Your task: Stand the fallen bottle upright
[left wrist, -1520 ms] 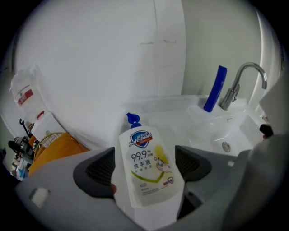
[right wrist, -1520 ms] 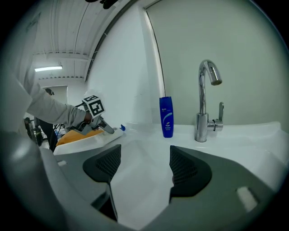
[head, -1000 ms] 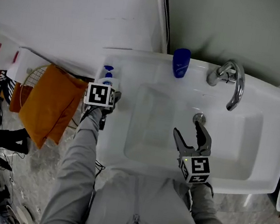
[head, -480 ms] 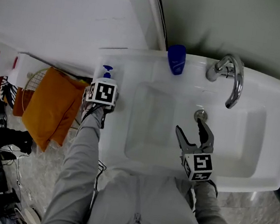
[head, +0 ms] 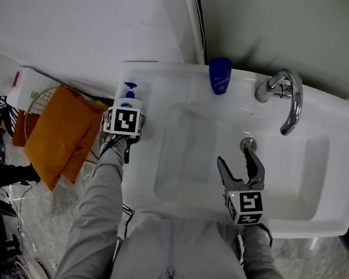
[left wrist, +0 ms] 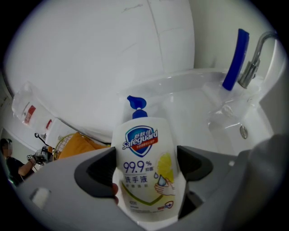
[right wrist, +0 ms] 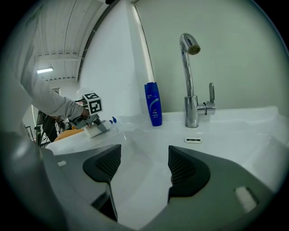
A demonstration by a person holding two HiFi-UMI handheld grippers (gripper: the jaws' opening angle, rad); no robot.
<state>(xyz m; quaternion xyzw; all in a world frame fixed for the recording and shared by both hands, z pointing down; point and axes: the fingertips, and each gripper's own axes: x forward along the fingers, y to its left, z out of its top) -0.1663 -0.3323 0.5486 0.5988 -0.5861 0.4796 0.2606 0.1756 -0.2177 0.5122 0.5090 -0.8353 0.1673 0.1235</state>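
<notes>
R claw spread, empty, hovering over sink basin, tips near drain. L claw pinching Safeguard hand-soap bottle by its sides, at sink's left rim. From right gripper view the bottle sits steeply tilted, close to lying, blue pump pointing twd basin. Orange cloth beside sink, left. Back ledge: blue bottle upright, chrome faucet to its right.

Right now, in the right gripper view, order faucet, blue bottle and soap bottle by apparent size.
1. faucet
2. blue bottle
3. soap bottle in the left gripper: farther off and partly hidden, so true size unsure.
</notes>
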